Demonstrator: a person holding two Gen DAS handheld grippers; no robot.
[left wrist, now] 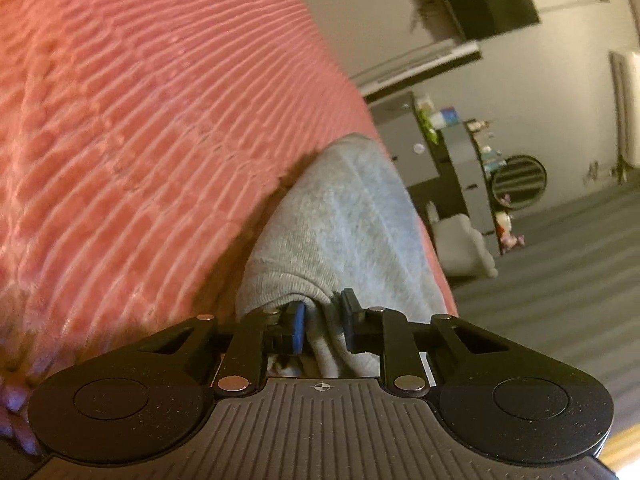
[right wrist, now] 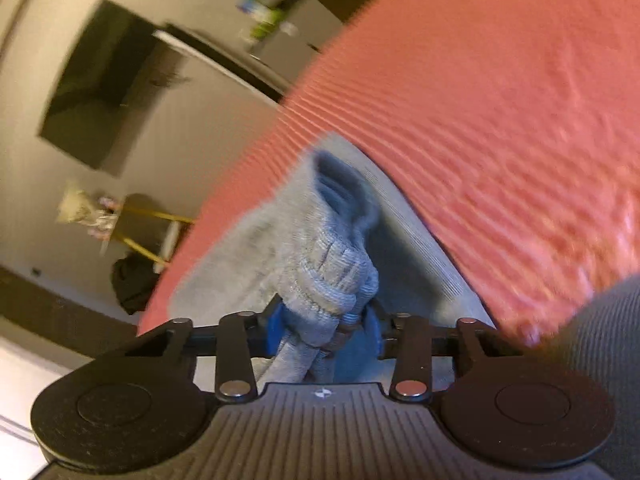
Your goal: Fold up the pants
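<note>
Soft grey knit pants (left wrist: 340,220), centre frame, on ribbed coral bedspread (left wrist: 140,140). Left gripper (left wrist: 322,322) and right gripper (right wrist: 324,326) both clamped on bunched fabric. Likely mid-fold; next, carry the edges across evenly.

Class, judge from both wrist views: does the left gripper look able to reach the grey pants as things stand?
Probably yes: the left gripper already has grey pants fabric bunched between its fingers on the pink bedspread, with nothing in between.

We see dim, warm indoor light in both views; motion blur smears the far room, and fisheye distortion bends the edges.
</note>
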